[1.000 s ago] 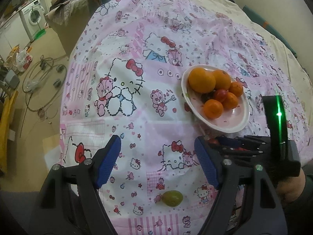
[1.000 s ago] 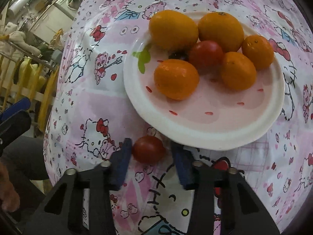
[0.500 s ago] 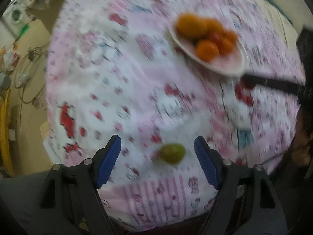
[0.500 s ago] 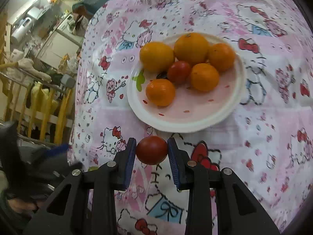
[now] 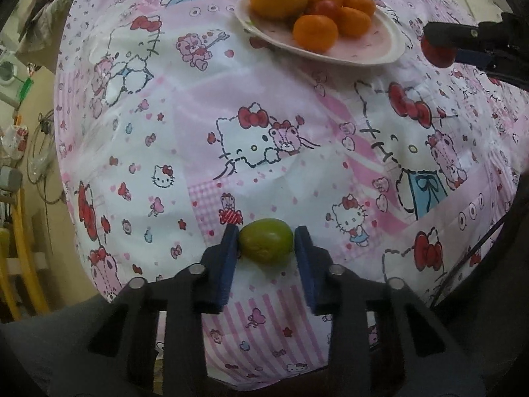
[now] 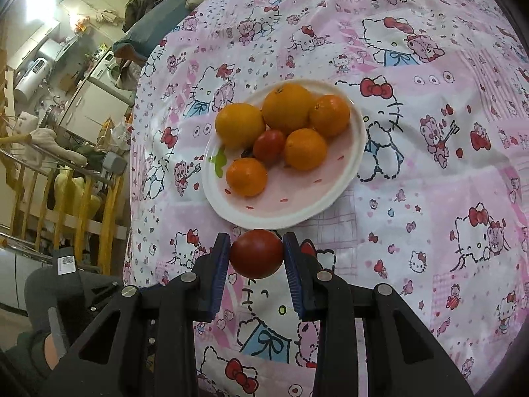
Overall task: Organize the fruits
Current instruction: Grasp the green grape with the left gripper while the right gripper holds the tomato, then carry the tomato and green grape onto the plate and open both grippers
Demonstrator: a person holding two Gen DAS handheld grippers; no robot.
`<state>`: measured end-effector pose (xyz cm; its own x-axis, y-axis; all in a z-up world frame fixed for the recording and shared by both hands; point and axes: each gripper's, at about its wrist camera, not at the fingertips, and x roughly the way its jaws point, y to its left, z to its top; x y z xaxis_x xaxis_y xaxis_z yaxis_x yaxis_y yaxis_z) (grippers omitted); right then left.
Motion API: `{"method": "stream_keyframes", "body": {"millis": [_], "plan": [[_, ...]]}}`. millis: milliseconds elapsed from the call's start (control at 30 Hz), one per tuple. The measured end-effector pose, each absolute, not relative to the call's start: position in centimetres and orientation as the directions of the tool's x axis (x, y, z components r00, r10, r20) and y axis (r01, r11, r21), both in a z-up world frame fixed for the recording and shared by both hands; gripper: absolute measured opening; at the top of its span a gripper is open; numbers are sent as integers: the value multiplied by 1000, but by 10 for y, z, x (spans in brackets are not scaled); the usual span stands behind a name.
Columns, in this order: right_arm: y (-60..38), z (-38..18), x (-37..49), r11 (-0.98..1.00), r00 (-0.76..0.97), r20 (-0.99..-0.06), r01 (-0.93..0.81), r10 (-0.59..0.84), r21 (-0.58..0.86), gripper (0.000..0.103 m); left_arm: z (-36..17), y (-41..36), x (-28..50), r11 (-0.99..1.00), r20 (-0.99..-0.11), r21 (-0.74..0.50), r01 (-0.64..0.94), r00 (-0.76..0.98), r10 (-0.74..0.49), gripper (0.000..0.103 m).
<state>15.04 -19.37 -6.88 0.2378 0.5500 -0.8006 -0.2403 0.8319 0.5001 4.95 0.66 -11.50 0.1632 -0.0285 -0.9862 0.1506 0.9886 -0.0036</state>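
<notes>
My left gripper (image 5: 266, 244) is shut on a green fruit (image 5: 266, 245) near the table's front edge. My right gripper (image 6: 255, 254) is shut on a red tomato (image 6: 256, 253) and holds it above the cloth, just in front of the white plate (image 6: 297, 211). The tomato also shows in the left wrist view (image 5: 437, 53), to the right of the plate (image 5: 380, 53). The plate holds several oranges (image 6: 287, 107) and a second red tomato (image 6: 269, 145).
The table is covered by a pink Hello Kitty cloth (image 5: 264, 132). Its left edge drops to the floor, where cables and appliances (image 6: 92, 96) stand. A yellow rack (image 6: 76, 198) is at the left of the right wrist view.
My left gripper moved down to the green fruit and closed on it. My right gripper closed on the red tomato and lifted it back from the plate's rim.
</notes>
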Motion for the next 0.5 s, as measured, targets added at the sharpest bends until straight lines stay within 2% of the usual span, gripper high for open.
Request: {"method": "stream_keyframes", "body": {"millis": [167,500], "plan": [[-200,-62,151,824,250,-788,-234,563,515,34,-108,6,51,988,-984,13,151,179,-15,27],[-228,-43,164,810,312,-748,-183,586,558,34,-40,9,85,991,-948,-82,106,298,-110,27]]}}
